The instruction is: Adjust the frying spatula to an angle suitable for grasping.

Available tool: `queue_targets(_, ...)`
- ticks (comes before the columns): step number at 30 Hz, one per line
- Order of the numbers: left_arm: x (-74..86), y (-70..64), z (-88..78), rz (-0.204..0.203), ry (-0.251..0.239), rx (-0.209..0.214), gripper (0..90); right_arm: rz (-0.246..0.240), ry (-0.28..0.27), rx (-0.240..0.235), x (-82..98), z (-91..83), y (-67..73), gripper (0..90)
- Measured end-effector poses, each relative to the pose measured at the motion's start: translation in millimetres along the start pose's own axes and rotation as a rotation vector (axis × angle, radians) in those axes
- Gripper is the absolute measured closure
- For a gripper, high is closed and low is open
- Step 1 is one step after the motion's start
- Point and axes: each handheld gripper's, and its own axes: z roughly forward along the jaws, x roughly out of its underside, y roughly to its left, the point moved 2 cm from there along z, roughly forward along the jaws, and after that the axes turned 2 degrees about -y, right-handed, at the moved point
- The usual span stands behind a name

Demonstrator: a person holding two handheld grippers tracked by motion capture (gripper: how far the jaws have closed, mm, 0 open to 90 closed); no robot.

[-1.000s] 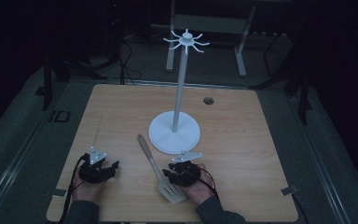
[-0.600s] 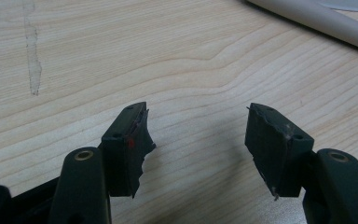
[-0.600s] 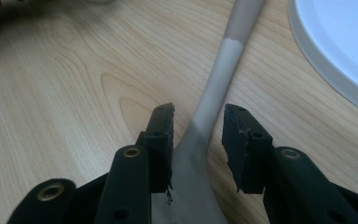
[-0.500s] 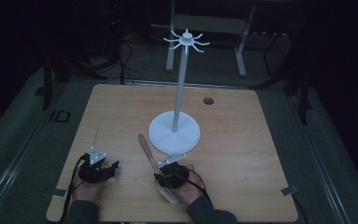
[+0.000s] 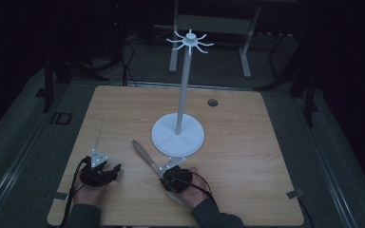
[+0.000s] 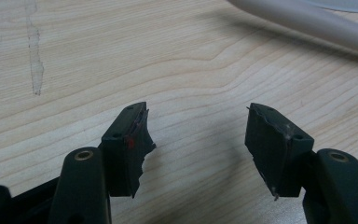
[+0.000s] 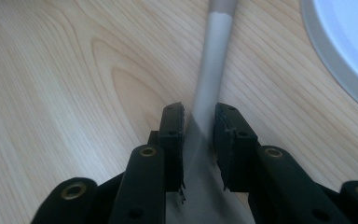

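Note:
A grey spatula (image 5: 143, 153) lies on the wooden table (image 5: 247, 156), its handle pointing away to the left of a white hook stand (image 5: 184, 85). My right gripper (image 5: 170, 175) sits over the spatula's lower part, and its hand hides the blade. In the right gripper view the jaws press both sides of the spatula handle (image 7: 216, 60), so the right gripper (image 7: 199, 126) is shut on it. My left gripper (image 5: 108, 171) rests near the table's front left. The left gripper (image 6: 198, 135) stands open over bare wood, with the spatula handle (image 6: 317, 23) farther off.
The stand's round white base (image 5: 178, 136) lies just beyond the right gripper, and its rim (image 7: 349, 51) is close on the right. A small dark hole (image 5: 212, 102) marks the table's far side. Tape tabs (image 5: 294, 194) sit at the front corners.
My right gripper has slid left along the spatula, from beside its blade onto the handle, and now covers the blade. The left gripper has stayed put.

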Motion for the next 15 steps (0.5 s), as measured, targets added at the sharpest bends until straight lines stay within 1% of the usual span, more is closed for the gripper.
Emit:
queue_targets(4,0.3,-0.2,-0.1,-0.002,0.0,0.0,39.6,-0.003,0.003,0.002,11.3,-9.7,-10.4,74.0)
queue_targets(5,0.4,-0.4,0.1,-0.003,0.001,0.0,39.6,0.008,0.01,0.003,15.1,-13.4,-13.5,74.0)
queue_targets(8,0.5,-0.6,0.3,0.0,0.004,0.0,39.6,-0.002,0.016,-0.017,29.3,-25.9,-26.9,74.1)
queue_targets(11,0.7,-1.0,1.3,0.003,0.009,0.001,39.7,0.013,0.025,-0.034,42.6,-37.7,-40.0,74.1)
queue_targets(14,0.8,-1.4,1.4,0.005,0.011,0.002,39.6,0.006,0.026,-0.036,53.6,-46.8,-49.5,74.4)
queue_targets(15,0.9,-1.4,1.4,0.005,0.011,0.001,39.7,-0.001,0.025,-0.029,57.7,-50.1,-52.2,74.5)
